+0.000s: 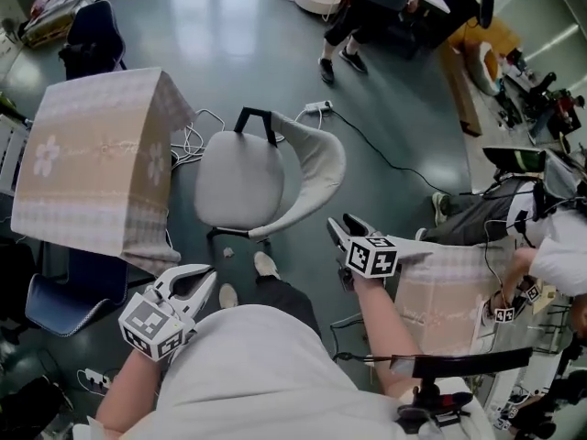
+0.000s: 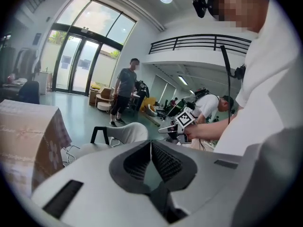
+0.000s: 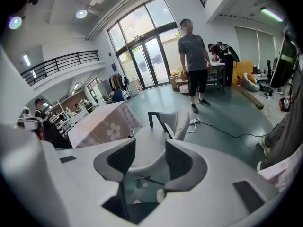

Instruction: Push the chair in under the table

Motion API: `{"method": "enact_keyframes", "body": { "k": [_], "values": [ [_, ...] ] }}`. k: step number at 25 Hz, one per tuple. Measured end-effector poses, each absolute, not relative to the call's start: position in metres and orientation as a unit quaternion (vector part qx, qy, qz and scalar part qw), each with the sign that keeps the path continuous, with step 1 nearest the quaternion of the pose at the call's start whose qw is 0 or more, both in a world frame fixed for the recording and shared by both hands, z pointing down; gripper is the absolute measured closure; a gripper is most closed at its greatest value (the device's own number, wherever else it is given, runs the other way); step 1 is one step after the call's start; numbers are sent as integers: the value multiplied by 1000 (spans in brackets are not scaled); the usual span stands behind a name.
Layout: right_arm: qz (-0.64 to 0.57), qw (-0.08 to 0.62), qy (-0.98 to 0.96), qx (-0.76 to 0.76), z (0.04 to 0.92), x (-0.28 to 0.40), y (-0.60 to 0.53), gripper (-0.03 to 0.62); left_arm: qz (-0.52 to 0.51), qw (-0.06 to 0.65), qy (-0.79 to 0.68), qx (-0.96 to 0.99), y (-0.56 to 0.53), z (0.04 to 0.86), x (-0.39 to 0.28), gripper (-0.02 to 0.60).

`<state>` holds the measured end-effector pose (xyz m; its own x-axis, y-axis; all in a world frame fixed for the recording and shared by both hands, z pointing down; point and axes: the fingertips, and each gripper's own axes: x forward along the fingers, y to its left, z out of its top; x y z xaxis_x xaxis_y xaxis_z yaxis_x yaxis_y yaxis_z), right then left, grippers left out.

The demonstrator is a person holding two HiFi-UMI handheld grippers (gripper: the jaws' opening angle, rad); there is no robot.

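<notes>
Head view, near to far:

- 2 grippers, one per hand. Left gripper [image 1: 195, 285] at 7 o'clock, jaws closed tip to tip, nothing in them. Its own view confirms this: pads meet, no gap.
- Right gripper [image 1: 341, 229] at 4 o'clock, jaws parted to a moderate gap and holding nothing. In the right gripper view the chair seat shows through the gap, well beyond the pads, with no contact.
- 1 white swivel chair [image 1: 240, 183] near centre, at 12 o'clock from the wearer. It stands on the green floor [image 1: 385, 117] with the curved backrest on its right side and a black frame loop at its far edge. It sits just beside the right edge of the table, fully out in the open — not under it. Neither gripper touches it.
- 2 tables under floral beige cloth: the table [image 1: 92, 154] at 10 o'clock, and a second table [image 1: 445, 291] at 4 o'clock, just past the right gripper.
- 2 blue chairs: one [image 1: 64, 302] at 8 o'clock, partly tucked below the near table edge, and another [image 1: 92, 30] far off at 11 o'clock.
- White cables and a power strip [image 1: 316, 108] lie on the floor behind the white chair, with a black lead running off toward 3 o'clock.
- 2 other people: one bent over [image 1: 541, 236] at 3 o'clock, one standing [image 1: 371, 3] at 1 o'clock — both well apart from the chair.
</notes>
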<state>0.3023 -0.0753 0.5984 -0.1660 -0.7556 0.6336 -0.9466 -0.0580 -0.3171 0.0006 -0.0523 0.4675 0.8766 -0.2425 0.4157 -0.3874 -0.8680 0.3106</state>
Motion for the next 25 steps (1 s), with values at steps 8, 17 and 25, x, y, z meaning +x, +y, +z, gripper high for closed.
{"method": "enact_keyframes", "body": {
  "k": [8,17,25],
  "values": [
    [407,156,-659,613,670,390,-204,322,182,206,-244,930,-115,449,46,565],
    [484,190,-606,602,744,425,-247,310,186,246,-302,902,-145,462,45,565],
    [520,240,-587,572,767,412,-249,455,174,237,-330,897,-169,453,16,565]
  ]
}}
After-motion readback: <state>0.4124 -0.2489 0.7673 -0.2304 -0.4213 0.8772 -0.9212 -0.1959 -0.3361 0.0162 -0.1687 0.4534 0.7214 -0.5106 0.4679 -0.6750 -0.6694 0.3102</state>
